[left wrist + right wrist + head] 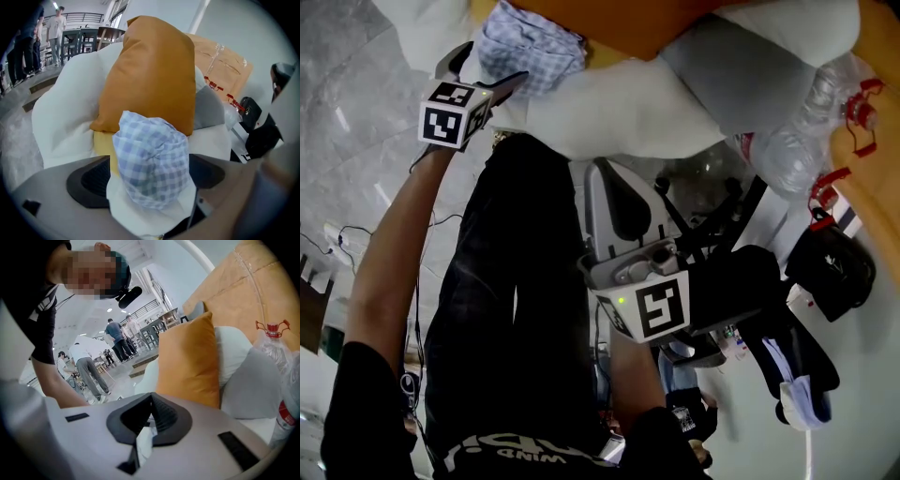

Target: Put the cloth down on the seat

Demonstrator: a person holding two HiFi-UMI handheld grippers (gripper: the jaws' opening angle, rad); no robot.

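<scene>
While the left hand-held gripper (147, 177) is hovering at the white padded seat (61, 122), its jaws are standing wide apart and its dark pads are not pressing on anything: released. Crumpled blue-and-white checked cloth (150, 157) is sitting between those jaws in a loose bunch, with neither pad squeezing it. It is resting on the seat's white cover, just in front of the upright orange cushion (150, 70). A pale yellow patch is showing under its left edge; I cannot tell what that is. Grey cushion (208, 110) is lying to the right of the orange one, not touching the cloth.

Further right, the right hand-held gripper (151, 414) is hanging low, well away from the cloth. Its jaws are clenched together, and its own view is showing nothing gripped between them.

Progress, judged: the cloth is lying on the seat and the grip is off it, so the placing itself is looking done. Remaining: drawing the left hand-held gripper back clear without snagging the bunch, which is looking light and easily dragged along.
</scene>
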